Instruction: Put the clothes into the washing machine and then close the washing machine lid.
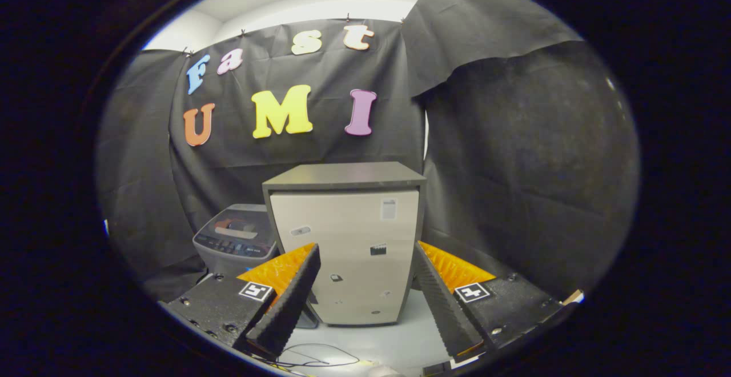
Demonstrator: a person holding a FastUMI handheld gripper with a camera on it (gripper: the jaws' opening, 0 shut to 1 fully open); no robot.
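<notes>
Standing between and beyond the two spread fingers (297,297) was one pale cabinet (348,251) with a dark flat top, its front carrying a handful of small stickers too tiny to make out. The tool (365,308) was released, its fingers wide apart with nothing between them but a view of the cabinet's lower front and the light floor (400,337). One washing machine (237,240) sat just beside the cabinet on its left, beyond the left finger; it was grey, with a control strip along the near edge of its top. Its lid looked shut, with something reddish and white showing at the lid panel, though whether that lay on or under the lid could not be told. The machine's right side was hidden behind the cabinet and its lower body was cut off by the left finger. One thin dark cable (320,360) looped on the floor just below the fingers. Black cloth (514,165) hung behind and to the right of everything, with a strip of white wall and ceiling above it. No clothes could be made out clearly.
</notes>
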